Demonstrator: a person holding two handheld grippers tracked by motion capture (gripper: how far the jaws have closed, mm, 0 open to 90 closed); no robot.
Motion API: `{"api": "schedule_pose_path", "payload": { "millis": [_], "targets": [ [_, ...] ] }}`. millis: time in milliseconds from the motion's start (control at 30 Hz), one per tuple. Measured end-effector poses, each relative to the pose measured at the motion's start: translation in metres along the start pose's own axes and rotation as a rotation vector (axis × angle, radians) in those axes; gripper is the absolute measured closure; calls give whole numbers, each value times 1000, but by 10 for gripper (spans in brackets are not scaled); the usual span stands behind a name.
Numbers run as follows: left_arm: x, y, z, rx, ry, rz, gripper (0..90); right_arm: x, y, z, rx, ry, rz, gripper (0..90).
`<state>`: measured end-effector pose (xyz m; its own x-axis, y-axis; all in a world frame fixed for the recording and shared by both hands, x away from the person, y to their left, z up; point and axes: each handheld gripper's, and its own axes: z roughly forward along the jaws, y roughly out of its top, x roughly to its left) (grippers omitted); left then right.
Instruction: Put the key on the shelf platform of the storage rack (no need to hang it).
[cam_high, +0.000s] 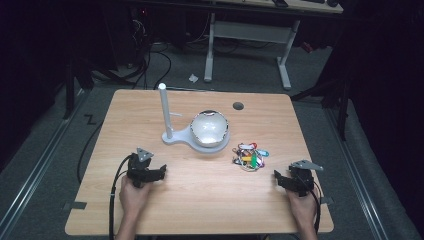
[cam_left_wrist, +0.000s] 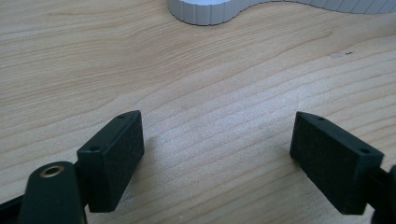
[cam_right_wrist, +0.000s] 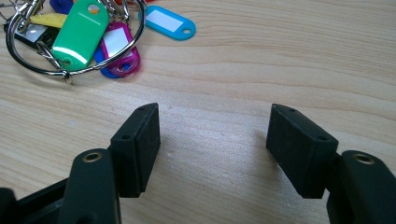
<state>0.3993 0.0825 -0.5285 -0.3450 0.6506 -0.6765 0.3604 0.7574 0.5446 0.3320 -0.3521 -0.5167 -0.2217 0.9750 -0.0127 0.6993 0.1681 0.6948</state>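
Observation:
A bunch of coloured key tags on a metal ring (cam_high: 250, 156) lies right of the table's middle; in the right gripper view the ring (cam_right_wrist: 28, 65) holds a green tag (cam_right_wrist: 80, 32), a magenta one and a light blue one (cam_right_wrist: 166, 22). A white stand with an upright post (cam_high: 165, 112) and a shiny bowl (cam_high: 210, 127) sits behind them. My left gripper (cam_high: 162, 172) rests on the table at front left, open, with bare wood between its jaws (cam_left_wrist: 217, 154). My right gripper (cam_high: 276, 179) rests at front right, open and empty (cam_right_wrist: 215, 140), a short way from the tags.
The wooden table (cam_high: 200, 200) has a round cable hole (cam_high: 238, 106) near its far edge. The white stand's base (cam_left_wrist: 210, 11) lies ahead of the left gripper. Cables trail from both grippers. A desk frame stands on the floor beyond the table.

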Motion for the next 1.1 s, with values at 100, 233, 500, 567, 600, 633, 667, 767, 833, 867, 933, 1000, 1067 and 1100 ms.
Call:
{"api": "schedule_pose_path", "payload": {
  "millis": [100,233,500,567,600,633,667,767,833,867,933,1000,1067,1100],
  "targets": [
    [0,0,0,0,0,-1,179,0,0,0,0,0,0,353],
    [0,0,0,0,1,-2,179,0,0,0,0,0,0,353],
    [0,0,0,1,-2,4,179,0,0,0,0,0,0,353],
    [1,0,0,2,-5,12,179,0,0,0,0,0,0,353],
    [1,0,0,2,-5,12,179,0,0,0,0,0,1,353],
    [1,0,0,1,-4,12,179,0,0,0,0,0,0,351],
    [1,0,0,-1,-2,10,179,0,0,0,1,1,1,343],
    [1,0,0,2,-5,11,179,0,0,1,3,7,-4,322],
    [1,0,0,2,-4,11,179,1,1,1,8,4,1,290],
    [1,0,0,2,-5,12,179,1,0,0,8,-4,9,292],
    [1,0,0,3,-6,13,178,2,0,0,12,-12,15,300],
    [1,0,0,3,-6,13,178,3,1,0,11,-14,12,343],
    [1,0,0,4,-6,13,178,3,2,-1,19,-14,12,385],
    [1,0,0,4,-6,13,178,4,2,-2,22,-13,12,397]
  ]
}}
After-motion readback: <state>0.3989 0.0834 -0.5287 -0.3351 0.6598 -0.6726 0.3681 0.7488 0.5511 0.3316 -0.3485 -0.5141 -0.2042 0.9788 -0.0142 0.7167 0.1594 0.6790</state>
